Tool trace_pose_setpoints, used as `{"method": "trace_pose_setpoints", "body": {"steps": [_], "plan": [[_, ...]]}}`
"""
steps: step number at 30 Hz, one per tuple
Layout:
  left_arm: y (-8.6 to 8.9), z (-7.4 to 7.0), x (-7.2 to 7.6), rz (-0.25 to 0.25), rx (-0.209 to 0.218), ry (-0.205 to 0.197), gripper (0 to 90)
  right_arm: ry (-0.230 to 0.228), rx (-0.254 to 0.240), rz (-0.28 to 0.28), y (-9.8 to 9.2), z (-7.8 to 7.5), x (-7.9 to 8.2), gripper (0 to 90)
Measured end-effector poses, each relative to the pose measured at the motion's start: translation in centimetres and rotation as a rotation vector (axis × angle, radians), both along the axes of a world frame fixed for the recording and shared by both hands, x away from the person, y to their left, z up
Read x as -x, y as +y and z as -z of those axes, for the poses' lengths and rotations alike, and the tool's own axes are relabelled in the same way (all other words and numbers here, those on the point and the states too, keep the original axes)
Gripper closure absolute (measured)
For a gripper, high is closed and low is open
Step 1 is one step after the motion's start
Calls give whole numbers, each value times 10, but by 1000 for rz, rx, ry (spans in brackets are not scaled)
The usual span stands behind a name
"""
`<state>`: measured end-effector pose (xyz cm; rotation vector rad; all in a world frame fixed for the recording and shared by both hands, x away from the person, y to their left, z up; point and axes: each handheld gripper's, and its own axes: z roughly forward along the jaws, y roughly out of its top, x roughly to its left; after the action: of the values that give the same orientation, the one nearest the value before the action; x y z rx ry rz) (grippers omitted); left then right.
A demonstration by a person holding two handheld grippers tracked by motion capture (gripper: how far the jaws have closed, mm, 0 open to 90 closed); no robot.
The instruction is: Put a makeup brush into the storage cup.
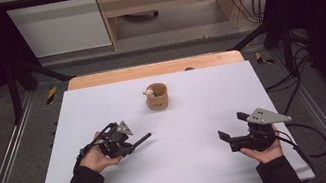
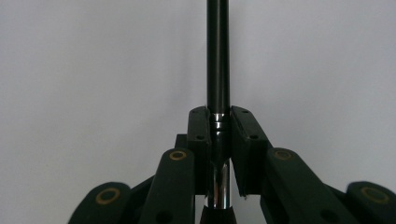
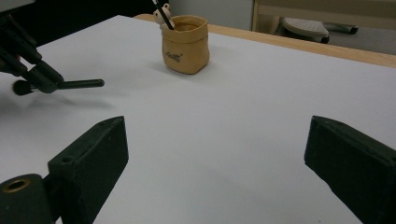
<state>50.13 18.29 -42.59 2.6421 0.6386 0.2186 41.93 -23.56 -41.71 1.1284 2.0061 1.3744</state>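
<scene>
A slim black pen (image 2: 218, 56) with a chrome band sticks straight out from between the jaws of my left gripper (image 2: 218, 116), which is shut on it. From above, the left gripper (image 1: 131, 144) lies low over the white board at the left, and the pen (image 1: 142, 139) points right. My right gripper (image 1: 230, 126) rests at the front right, open and empty. Its own view shows the wide-apart fingers (image 3: 93, 158) and, farther off, the left gripper (image 3: 39, 74) with the pen (image 3: 81, 84). A tan pouch-shaped holder (image 1: 157, 96) stands upright at the board's middle back.
The holder (image 3: 185, 44) contains a small pale figure (image 3: 163, 17) and a thin black stick. The white board (image 1: 194, 167) lies on a wooden table whose far edge (image 1: 154, 69) shows behind it. Metal rails run along both sides.
</scene>
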Motion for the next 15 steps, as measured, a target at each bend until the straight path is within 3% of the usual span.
{"method": "trace_pose_setpoints", "body": {"steps": [15], "plan": [[-8, -14, 24, 71, 47, -35, 786, 0, 33, -24, 7, -1, -1, 63]]}}
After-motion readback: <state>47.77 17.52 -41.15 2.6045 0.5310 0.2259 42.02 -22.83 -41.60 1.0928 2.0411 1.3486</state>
